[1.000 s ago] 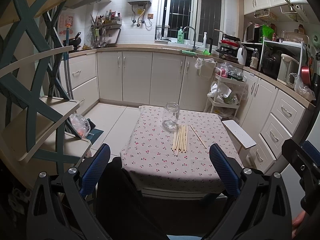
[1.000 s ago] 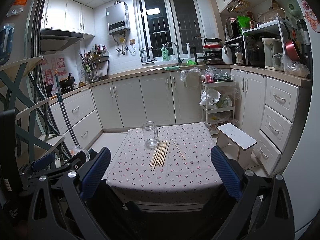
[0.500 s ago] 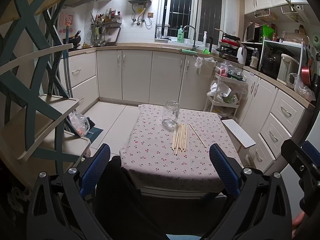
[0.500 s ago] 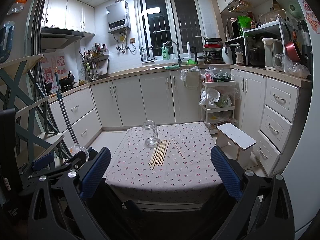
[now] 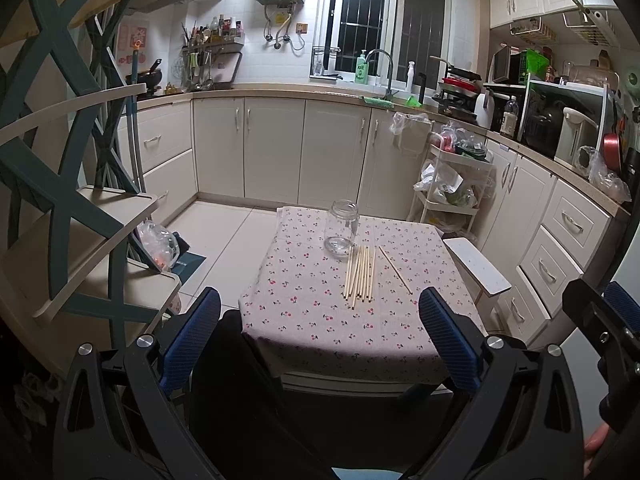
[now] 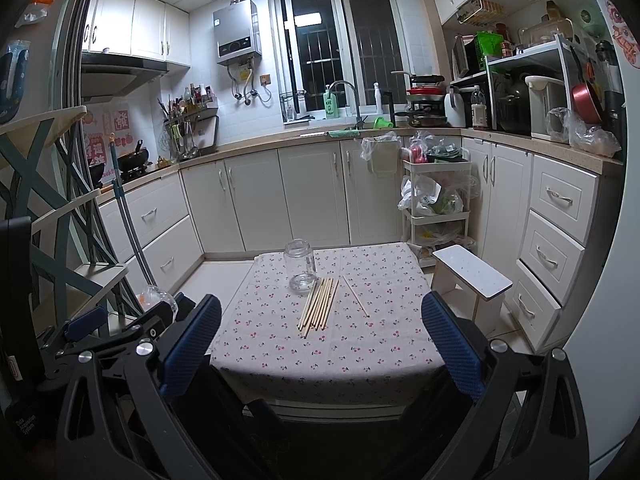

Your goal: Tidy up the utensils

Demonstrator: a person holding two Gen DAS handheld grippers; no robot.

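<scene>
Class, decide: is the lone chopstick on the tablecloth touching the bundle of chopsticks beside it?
Apart. The right wrist view shows bare tablecloth between the lone chopstick and the bundle of chopsticks along its whole length.

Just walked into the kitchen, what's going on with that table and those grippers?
A person holds both grippers open, back from the cloth-covered table, touching nothing. The left gripper and right gripper face a bundle of chopsticks lying beside an empty, upright glass jar. One single chopstick lies apart. No chopstick is in the jar yet.
</scene>
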